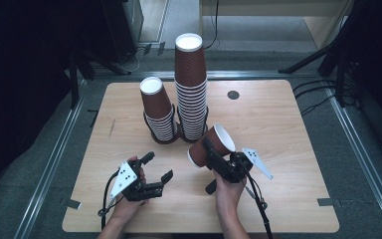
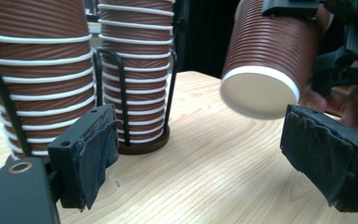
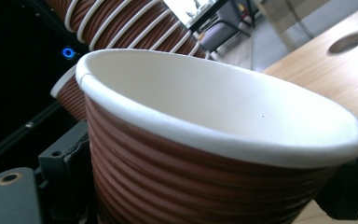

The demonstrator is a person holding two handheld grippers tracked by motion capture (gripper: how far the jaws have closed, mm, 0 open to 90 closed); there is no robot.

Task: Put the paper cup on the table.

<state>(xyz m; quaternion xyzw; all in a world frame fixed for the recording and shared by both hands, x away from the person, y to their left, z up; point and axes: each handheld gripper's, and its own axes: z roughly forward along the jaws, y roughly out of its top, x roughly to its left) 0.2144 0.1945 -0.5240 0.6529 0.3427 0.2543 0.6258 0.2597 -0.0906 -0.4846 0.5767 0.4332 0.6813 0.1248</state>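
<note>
High view: right gripper point(image 1: 213, 155) sits lower centre-right of frame, jaws clamped on a single brown paper cup point(image 1: 210, 145), which is tilted w/ its white mouth toward upper right and base toward lower left, lifted off the table point(image 1: 278, 199). Just above it, centre frame, stand two cup stacks in wire holders: short stack point(image 1: 157, 110) and tall stack point(image 1: 191, 87), side by side. Left gripper point(image 1: 159, 167) at lower left-centre, jaws wide, nothing btwn them, well apart from the cup. Risk here: the held cup is near the tall stack's holder, so a swing toward upper left could knock the stack & topple it, esp. since it's tall and narrow-based.

Left gripper view: own pads point(image 2: 93, 154) stand wide, empty, low over the wood. Cup's base point(image 2: 260, 92) hangs upper right of frame; both stacks fill upper left, w/ the black wires of the holders around them. If left grabs the cup's base while right hasn't let go, thin paper could crush or buckle; if right lets go first, the cup drops & rolls.

Right gripper view: cup rim point(image 3: 223, 126) across centre frame, ribbed wall below, jaws pressing its sides at lower left and lower right. Rim looks round, not dented as far as I can tell. Grip is on a tapered wall, so cup could slip out toward the narrow end; squeezing harder to stop that would ovalise the rim & make nesting onto a stack jam
</note>
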